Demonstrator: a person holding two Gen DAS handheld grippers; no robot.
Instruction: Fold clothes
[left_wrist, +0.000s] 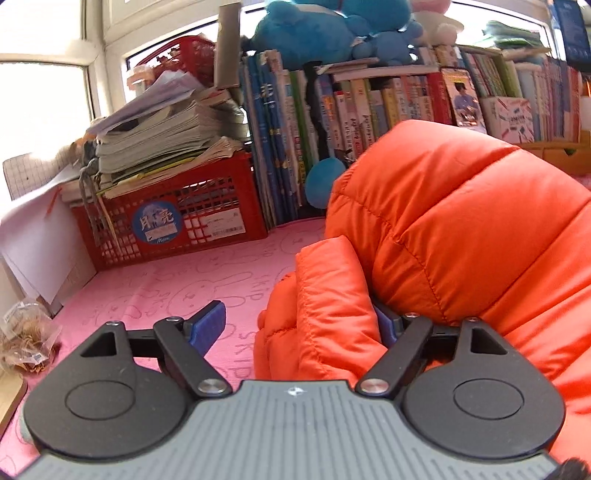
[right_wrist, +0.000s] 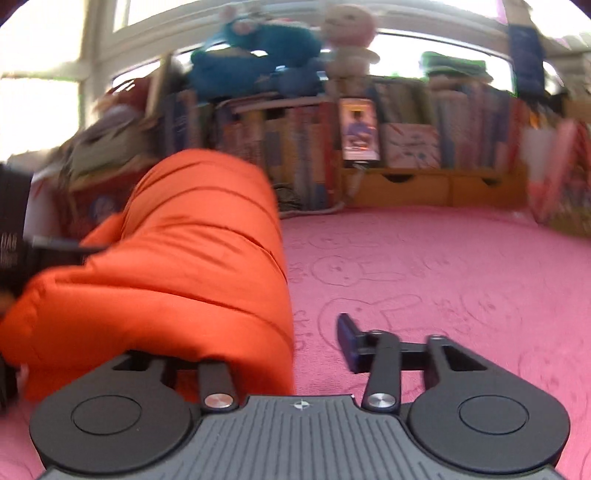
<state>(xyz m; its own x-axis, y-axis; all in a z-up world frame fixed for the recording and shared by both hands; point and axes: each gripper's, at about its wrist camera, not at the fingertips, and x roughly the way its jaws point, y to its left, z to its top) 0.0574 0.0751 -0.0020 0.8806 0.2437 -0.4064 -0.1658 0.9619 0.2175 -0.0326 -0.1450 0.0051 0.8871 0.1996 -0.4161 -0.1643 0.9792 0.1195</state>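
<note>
The orange jacket (left_wrist: 461, 229) is already doubled over into a thick puffy bundle on the pink mat (left_wrist: 166, 288), so the main fold looks done.

The left gripper (left_wrist: 306, 325) stands wide open. A loose quilted flap, maybe a sleeve or hem, bulges up between its jaws, with the right finger buried against the bundle and the left finger (left_wrist: 207, 325) clear over bare mat. Nothing is pinched that I can see.

The right gripper (right_wrist: 288, 350) is blurred. Its right finger (right_wrist: 349, 343) sits over bare mat just beside the bundle's edge, while its left finger is hidden under the jacket (right_wrist: 192, 258). The gap looks fairly wide, but I cannot tell whether it is pinching the edge.

I'd judge what's left is tucking that flap in and squaring the bundle.
</note>
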